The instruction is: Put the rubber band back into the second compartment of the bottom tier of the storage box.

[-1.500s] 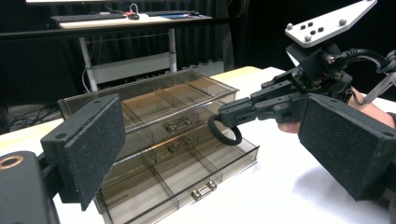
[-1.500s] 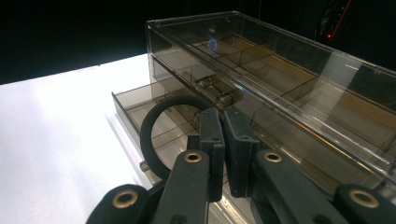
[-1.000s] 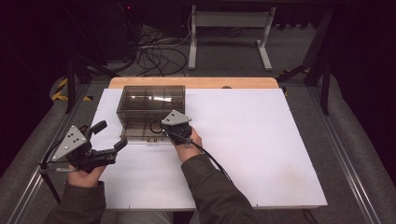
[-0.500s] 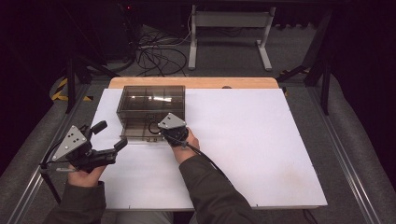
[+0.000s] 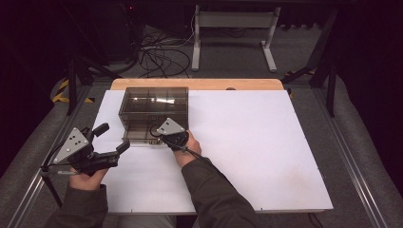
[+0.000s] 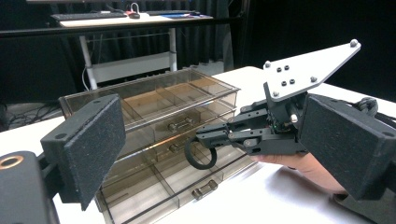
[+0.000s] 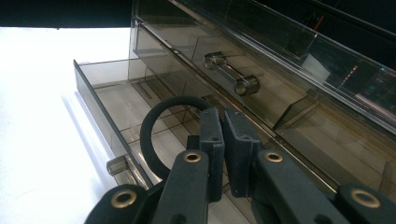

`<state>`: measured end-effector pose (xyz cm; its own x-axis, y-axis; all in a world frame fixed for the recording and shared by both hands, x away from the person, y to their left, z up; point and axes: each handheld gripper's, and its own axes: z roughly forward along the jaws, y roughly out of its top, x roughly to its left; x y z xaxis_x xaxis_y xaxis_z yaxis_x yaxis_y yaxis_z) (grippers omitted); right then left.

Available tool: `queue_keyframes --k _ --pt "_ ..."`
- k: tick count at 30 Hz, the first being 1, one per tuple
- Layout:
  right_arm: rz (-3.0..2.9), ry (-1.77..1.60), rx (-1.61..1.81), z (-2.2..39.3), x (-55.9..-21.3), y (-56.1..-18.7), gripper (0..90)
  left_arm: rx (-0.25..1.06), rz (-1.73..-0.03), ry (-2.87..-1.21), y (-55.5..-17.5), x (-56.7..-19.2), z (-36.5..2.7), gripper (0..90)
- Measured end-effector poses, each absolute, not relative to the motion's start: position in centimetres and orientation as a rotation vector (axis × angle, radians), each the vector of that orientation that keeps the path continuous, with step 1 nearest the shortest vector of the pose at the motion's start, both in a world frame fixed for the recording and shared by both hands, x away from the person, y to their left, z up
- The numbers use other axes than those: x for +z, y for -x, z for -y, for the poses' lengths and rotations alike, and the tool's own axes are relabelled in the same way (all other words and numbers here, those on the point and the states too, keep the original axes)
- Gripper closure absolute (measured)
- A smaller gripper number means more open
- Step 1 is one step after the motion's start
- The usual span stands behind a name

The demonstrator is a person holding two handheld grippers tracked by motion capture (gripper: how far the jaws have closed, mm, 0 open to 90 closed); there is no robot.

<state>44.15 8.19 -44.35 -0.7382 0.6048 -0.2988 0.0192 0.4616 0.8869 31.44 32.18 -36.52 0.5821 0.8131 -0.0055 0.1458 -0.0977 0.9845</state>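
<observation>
Smoke-tinted clear plastic makes up the drawer organizer (image 5: 153,107) at the far left of the counter (image 5: 266,156), and its bottom drawer (image 7: 116,116) is pulled out toward the person. The right gripper (image 7: 223,140) hangs just over that open drawer, jaws pressed together on a black rubber ring (image 7: 161,126), which hangs at the fingertips above the drawer's front compartments. The ring stands on edge, with the drawer floor directly below it. The left gripper (image 5: 110,138) waits left of the organizer, apart from it, jaws spread and holding nothing. The right hand is clearly nearer; I judge a short lowering and release would drop the ring inside.
</observation>
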Motion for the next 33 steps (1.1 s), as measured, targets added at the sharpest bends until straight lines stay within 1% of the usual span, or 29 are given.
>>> queue_keyframes --k 13,33 --pt "-2.084 -0.427 1.186 -9.0 -44.8 -43.4 87.2 0.683 -0.823 -1.6 -31.4 -36.5 -32.1 8.3" --pt "-2.139 -0.432 1.154 -9.2 -45.5 -43.4 87.0 0.683 -0.824 -1.597 -31.4 -36.5 -32.1 8.3"
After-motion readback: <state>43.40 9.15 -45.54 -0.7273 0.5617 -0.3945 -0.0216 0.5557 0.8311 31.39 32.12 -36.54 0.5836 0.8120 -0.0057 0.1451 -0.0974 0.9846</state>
